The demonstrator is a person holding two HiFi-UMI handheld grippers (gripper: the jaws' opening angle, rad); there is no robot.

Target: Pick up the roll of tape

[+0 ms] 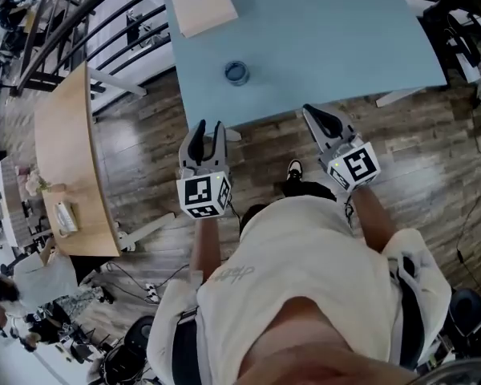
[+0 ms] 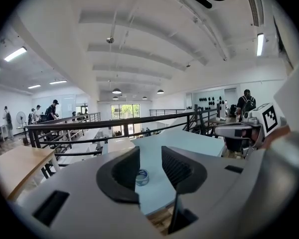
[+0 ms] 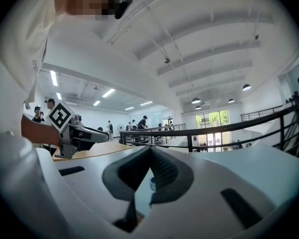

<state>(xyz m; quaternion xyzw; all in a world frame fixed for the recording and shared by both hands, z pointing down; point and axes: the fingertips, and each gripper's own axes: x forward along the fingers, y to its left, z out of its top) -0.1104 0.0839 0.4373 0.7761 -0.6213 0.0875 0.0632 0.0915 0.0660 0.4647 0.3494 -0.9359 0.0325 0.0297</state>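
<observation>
Head view: approach stage. The roll of tape lies flat on the blue table, well clear of both tools. The left gripper and right gripper hover short of the table's near edge.

Left gripper view: jaws apart, nothing between them, tape lined up in the gap. Next, I'd say, reach forward and down to straddle it.

Right gripper view: jaws pressed together at the tips, empty, and the tape is only a sliver behind them.

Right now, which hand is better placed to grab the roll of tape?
Left. The left tongs are open and nearer the roll of tape, which lines up between them; the right tongs are shut.
</observation>
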